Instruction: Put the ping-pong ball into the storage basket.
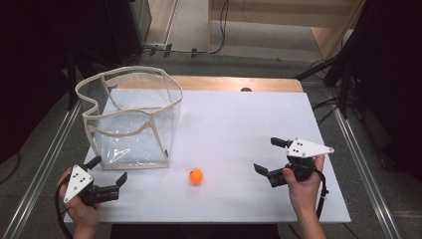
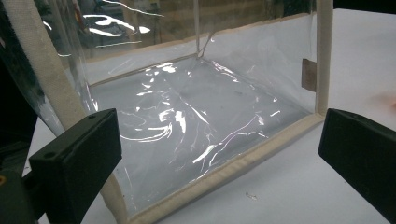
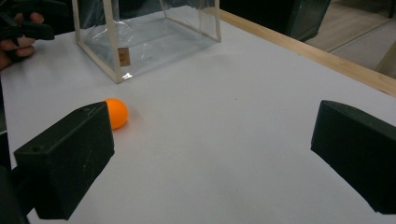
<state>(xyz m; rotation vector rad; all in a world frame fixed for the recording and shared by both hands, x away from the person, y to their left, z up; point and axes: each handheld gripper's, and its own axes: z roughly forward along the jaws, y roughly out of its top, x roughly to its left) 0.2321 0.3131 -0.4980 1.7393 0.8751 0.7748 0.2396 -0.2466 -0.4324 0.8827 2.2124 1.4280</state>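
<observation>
Right gripper point(image 1: 271, 158) spread wide, holding nothing — orange ball point(image 1: 196, 176) on the white table point(image 1: 239, 124) well to its left, beyond its left jaw. Left gripper point(image 1: 107, 169) likewise wide, empty — clear bag point(image 1: 132, 119) just ahead.

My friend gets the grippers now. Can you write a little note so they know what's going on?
Left gripper: open, holding nothing, right by the near corner of the clear plastic bag with cream fabric edging.
Right gripper: open, holding nothing, above the white table at its right side.
Small orange ball: loose on the table, just outside the bag, between both grippers.
Done: nothing moved yet; the bag stands open and looks empty.
Left: probably pick up the ball and drop it into the bag.
</observation>
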